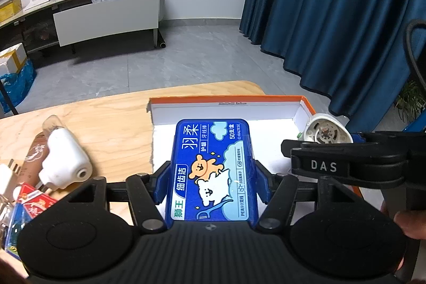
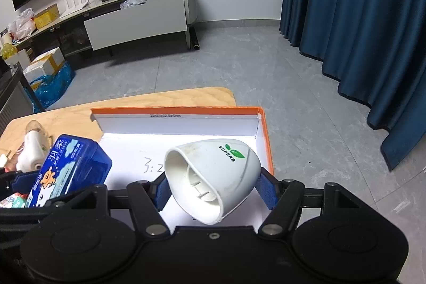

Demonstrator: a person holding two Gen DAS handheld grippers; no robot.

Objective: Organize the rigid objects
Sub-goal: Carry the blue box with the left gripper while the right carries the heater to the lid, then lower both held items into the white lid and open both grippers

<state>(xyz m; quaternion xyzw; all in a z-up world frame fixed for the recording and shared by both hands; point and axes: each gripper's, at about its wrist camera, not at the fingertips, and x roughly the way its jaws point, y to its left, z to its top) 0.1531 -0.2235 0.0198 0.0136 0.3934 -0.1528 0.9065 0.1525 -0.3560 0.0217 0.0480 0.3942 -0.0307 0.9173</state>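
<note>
The left hand-held gripper [image 1: 211,182] was closed on a blue floss-pick box [image 1: 211,169], its blue pads pressed against the box's two long sides, so that the long axis ran straight ahead along the fingers. The right hand-held gripper [image 2: 214,189] was clamped on a white egg-shaped plastic shell [image 2: 213,177], whose open mouth was turned back toward the camera and to the left. Both items were held over the orange-rimmed cardboard tray [image 2: 175,121] that stood on the wooden bench [image 1: 111,116]. The tray's white floor lay directly ahead of and below each load, and apart from some handwriting nothing was seen resting in it. The blue box was carried toward the tray's left side and the shell toward its right, so each hand was judged nearer its own half. A white plug adapter [image 1: 65,159] and small packets [image 1: 29,201] were left lying on the bench to the tray's left.
</note>
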